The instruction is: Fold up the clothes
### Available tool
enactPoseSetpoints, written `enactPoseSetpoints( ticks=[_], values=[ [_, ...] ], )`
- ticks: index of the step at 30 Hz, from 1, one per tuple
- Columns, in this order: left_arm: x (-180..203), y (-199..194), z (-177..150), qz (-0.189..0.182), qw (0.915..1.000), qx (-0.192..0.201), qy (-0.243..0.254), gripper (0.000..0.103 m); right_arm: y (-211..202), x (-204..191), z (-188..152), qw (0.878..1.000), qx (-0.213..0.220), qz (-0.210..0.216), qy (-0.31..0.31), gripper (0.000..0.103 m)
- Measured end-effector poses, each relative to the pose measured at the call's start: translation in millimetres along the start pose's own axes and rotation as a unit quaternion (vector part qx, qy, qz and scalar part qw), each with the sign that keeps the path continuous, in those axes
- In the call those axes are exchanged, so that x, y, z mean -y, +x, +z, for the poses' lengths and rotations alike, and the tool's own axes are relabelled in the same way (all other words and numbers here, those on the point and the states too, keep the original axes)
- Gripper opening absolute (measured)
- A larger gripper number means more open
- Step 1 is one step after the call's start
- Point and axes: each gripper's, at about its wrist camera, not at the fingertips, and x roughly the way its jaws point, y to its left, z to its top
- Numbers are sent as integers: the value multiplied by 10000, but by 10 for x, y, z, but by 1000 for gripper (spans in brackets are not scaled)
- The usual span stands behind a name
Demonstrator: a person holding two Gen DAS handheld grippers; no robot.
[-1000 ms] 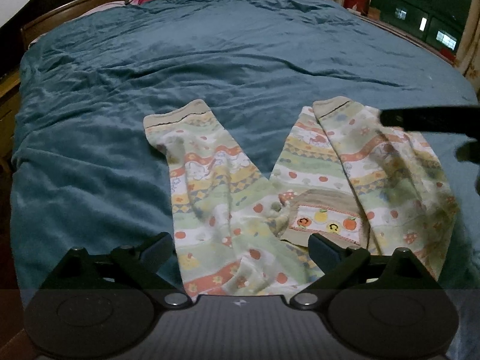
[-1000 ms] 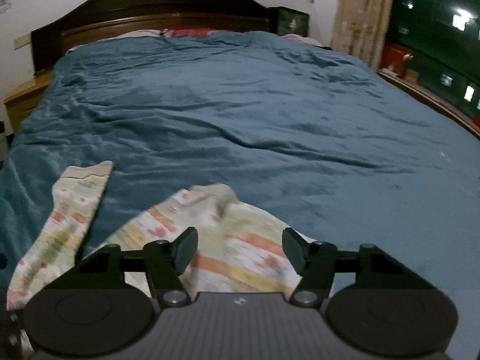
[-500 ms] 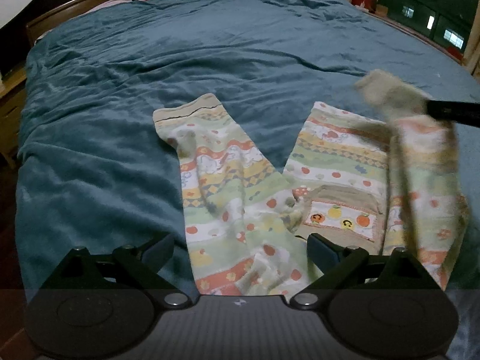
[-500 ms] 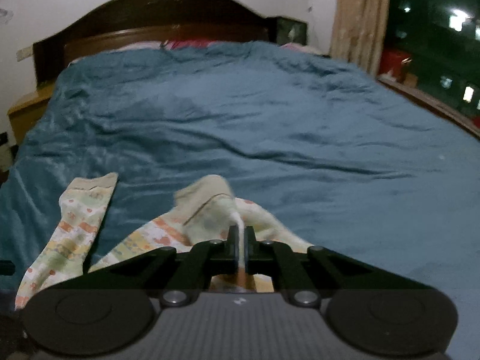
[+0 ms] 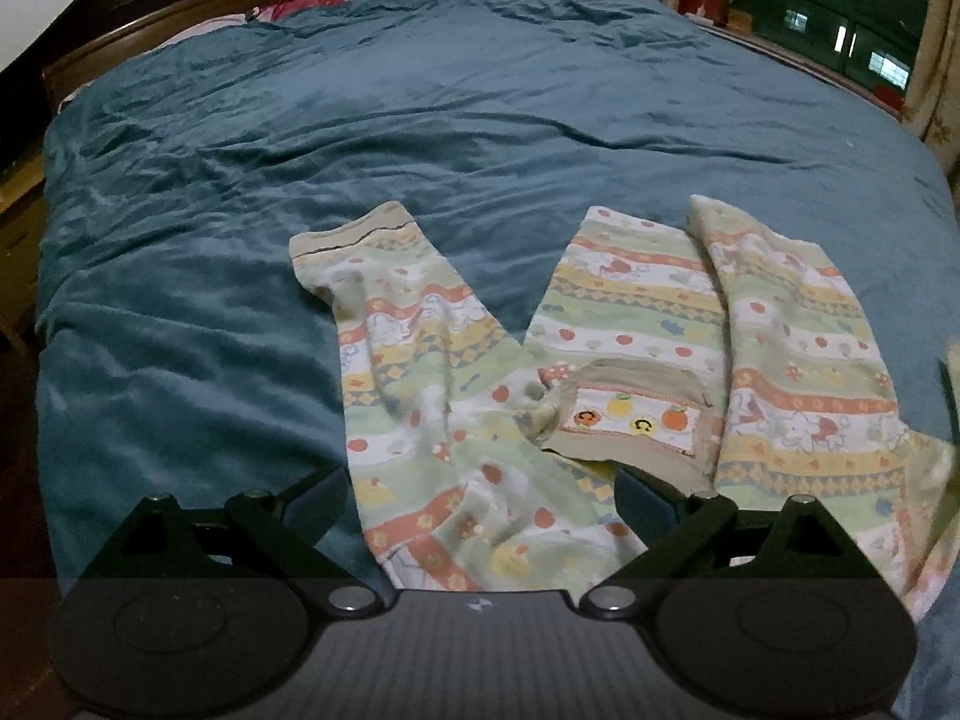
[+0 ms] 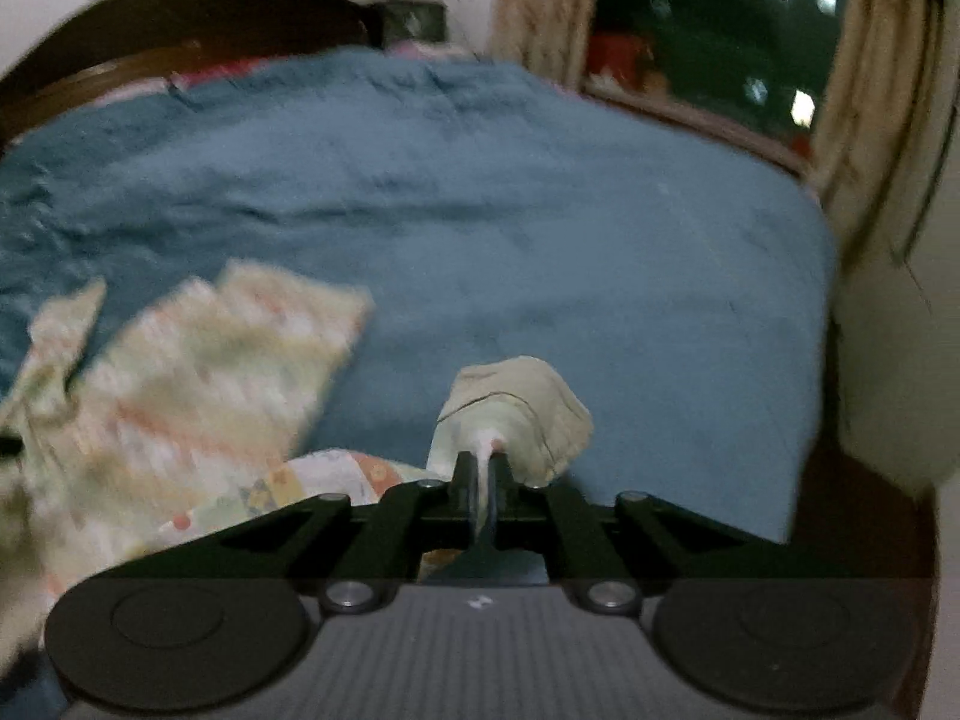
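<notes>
The right gripper has carried 1 cuff sideways—jaws clamped; the left gripper gapes empty—the thin pinch probably could slip.

I see a bed with a dark wooden headboard, covered by a rumpled teal blanket. On the blanket lies one patterned striped garment — spread near the front edge — with pink pillows at the head.
</notes>
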Motion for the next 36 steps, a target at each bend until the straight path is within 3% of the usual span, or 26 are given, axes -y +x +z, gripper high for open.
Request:
enactPoseSetpoints(
  ticks=[3, 5, 11, 18, 24, 33, 34, 36],
  values=[
    [-15, 14, 67, 30, 10000, 15, 6, 97, -52, 137, -165, 9994, -161, -263, 174, 16],
    [-22, 44, 148, 20, 10000, 16, -10, 89, -88, 199, -158, 9992, -118, -303, 227, 18],
    [21, 243, 521, -48, 10000, 14, -17, 71, 4, 152, 114, 9995, 48, 279, 120, 22],
    [107, 637, 959, -185, 9998, 3, -81, 71, 518, -145, 553, 9938, -11, 1099, 184, 22],
    [194, 1004, 1168, -256, 9997, 15, 66, 78, 1035, -388, 834, 9893, -188, 1426, 251, 22],
    [359, 1365, 1272, -629, 9976, -61, 291, 77, 1532, -494, 914, 9864, -475, 1526, 388, 23],
    [382, 1394, 1270, -662, 9972, -90, 332, 76, 1560, -489, 911, 9859, -499, 1541, 427, 23],
    [405, 1452, 1257, -765, 9964, -137, 338, 58, 1592, -476, 908, 9846, -520, 1593, 501, 23]
  ],
)
